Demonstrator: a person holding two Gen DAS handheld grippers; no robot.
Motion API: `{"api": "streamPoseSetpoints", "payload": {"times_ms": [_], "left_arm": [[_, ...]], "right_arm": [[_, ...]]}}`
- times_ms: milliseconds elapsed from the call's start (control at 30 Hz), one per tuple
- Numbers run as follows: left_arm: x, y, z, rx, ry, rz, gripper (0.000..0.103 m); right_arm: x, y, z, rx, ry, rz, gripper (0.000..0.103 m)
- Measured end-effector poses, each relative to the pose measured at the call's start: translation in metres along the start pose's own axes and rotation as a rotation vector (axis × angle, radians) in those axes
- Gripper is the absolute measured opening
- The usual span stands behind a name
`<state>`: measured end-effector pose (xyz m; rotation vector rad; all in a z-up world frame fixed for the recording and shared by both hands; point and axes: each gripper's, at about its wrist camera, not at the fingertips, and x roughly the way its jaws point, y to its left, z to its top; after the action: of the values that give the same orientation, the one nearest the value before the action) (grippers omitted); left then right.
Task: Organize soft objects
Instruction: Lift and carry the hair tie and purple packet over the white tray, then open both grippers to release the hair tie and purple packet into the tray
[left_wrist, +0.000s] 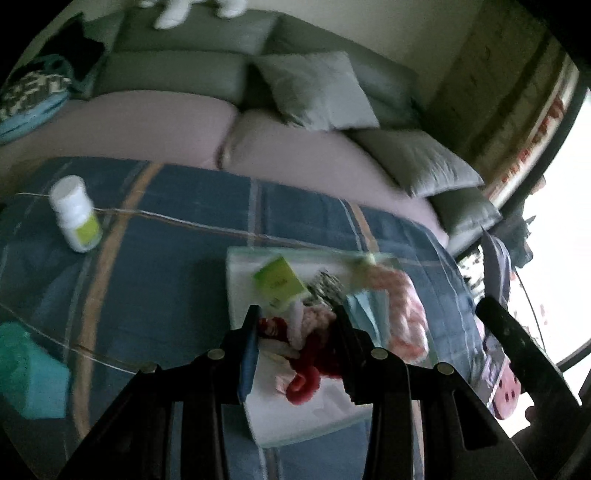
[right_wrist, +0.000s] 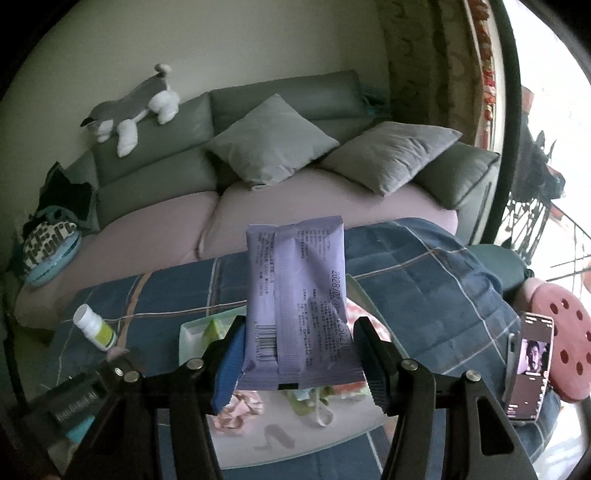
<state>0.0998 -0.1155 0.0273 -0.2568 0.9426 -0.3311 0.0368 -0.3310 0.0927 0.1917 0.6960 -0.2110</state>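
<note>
Purple wipes packet (right_wrist: 297, 306) stands upright between my right claw (right_wrist: 297, 363) pads, gripped above the white tray (right_wrist: 190, 338). My left claw (left_wrist: 297, 325) hangs parted over the red soft toy (left_wrist: 310, 363) in that tray, pill bottle (left_wrist: 75, 214) at ten o'clock

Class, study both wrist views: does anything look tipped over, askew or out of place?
Yes. The white bottle lies on its side on the blue plaid cover, apart from the tray holding the soft items.
</note>
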Motion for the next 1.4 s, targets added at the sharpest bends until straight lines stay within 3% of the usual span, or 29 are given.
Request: {"api": "streamPoseSetpoints", "payload": {"times_ms": [267,500,1233,1400], "left_arm": [[0.027,-0.018,-0.018,0.048,0.093,0.005,0.039],[0.06,-0.005,-0.031,0.02,0.201,0.039,0.039],[0.091,0.012,-0.044,-0.008,0.308,0.093,0.04],[0.095,0.017,-0.046,-0.026,0.335,0.091,0.044]], "right_arm": [[0.015,-0.008,-0.011,0.009,0.062,0.003,0.061],[0.063,-0.003,-0.032,-0.011,0.229,0.021,0.061],[0.11,0.004,-0.063,-0.069,0.398,0.016,0.061],[0.122,-0.001,-0.073,-0.063,0.444,0.011,0.062]]}}
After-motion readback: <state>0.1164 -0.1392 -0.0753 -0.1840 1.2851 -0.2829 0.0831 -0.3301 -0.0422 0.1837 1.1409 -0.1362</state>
